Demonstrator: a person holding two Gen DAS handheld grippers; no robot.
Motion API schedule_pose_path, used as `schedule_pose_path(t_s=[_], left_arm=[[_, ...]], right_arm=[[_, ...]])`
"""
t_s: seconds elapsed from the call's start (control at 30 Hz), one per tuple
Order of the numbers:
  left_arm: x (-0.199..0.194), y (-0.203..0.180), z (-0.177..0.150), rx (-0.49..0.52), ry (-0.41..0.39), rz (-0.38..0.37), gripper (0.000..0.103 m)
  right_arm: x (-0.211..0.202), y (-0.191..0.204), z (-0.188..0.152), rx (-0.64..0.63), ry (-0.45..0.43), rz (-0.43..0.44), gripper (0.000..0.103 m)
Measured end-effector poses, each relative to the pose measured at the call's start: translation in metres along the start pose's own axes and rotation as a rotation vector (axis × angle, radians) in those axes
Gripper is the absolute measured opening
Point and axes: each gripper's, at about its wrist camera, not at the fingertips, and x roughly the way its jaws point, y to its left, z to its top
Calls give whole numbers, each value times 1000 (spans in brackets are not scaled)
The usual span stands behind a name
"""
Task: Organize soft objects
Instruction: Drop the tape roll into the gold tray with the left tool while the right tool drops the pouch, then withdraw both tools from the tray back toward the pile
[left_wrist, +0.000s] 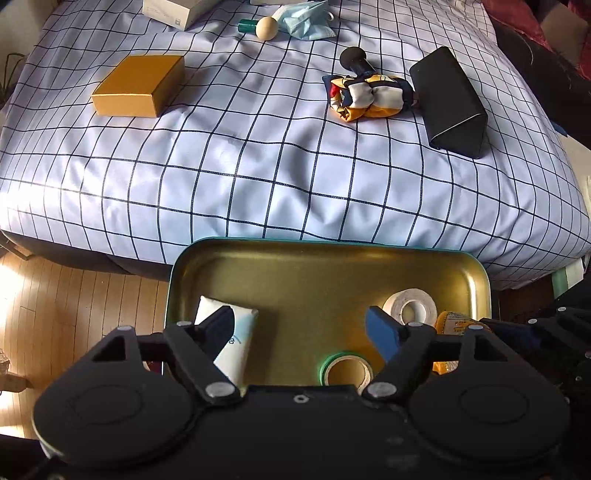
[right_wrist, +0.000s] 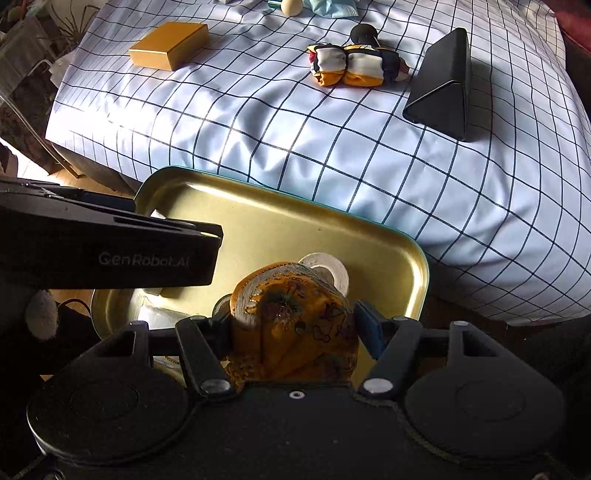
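A gold metal tray (left_wrist: 332, 266) with a teal rim sits off the near edge of the bed; it also shows in the right wrist view (right_wrist: 280, 229). My left gripper (left_wrist: 301, 325) is open and empty over the tray, above a white packet (left_wrist: 236, 339), a white tape roll (left_wrist: 408, 306) and a green-edged tape roll (left_wrist: 345, 371). My right gripper (right_wrist: 291, 325) is shut on a folded orange patterned cloth (right_wrist: 295, 321), held over the tray's near right part; the cloth peeks out in the left wrist view (left_wrist: 448, 321). A multicoloured cloth bundle (left_wrist: 369, 96) lies on the bed (left_wrist: 258, 158).
On the checked bed lie a yellow box (left_wrist: 138, 86), a black triangular case (left_wrist: 448, 101), a blue face mask (left_wrist: 304, 18), a wooden ball (left_wrist: 266, 28), a white box (left_wrist: 173, 11) and a black ball-headed item (left_wrist: 352, 59). Wooden floor (left_wrist: 74, 302) lies left.
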Motion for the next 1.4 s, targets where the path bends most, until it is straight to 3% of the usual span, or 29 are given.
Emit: schedule_pose_path(t_s=[0.13, 0.2, 0.3, 0.4, 0.53, 0.7, 0.83, 1.13, 1.4], left_arm=[[3, 5, 1, -22, 14, 0, 77], [3, 5, 0, -21, 16, -1, 76], [4, -1, -1, 9, 17, -13, 77], [4, -11, -2, 53, 17, -8, 77], [17, -25, -6, 134, 23, 135, 78], [32, -19, -3, 116, 67, 186, 75], [34, -9, 1, 67, 84, 158, 79], [28, -2, 5, 7, 79, 116, 77], [23, 13, 7, -64, 70, 122, 77]], right_arm=[[-1, 6, -1, -44, -55, -22, 63], [-2, 1, -4, -9, -118, 37, 63], [1, 0, 1, 8, -82, 94, 63], [3, 4, 0, -10, -94, 68, 64], [-2, 9, -3, -51, -107, 29, 62], [-13, 18, -6, -113, -138, 14, 58], [-16, 17, -3, -111, -150, 23, 58], [-18, 13, 0, -106, -152, 8, 58], [-16, 2, 7, -81, -135, -13, 59]])
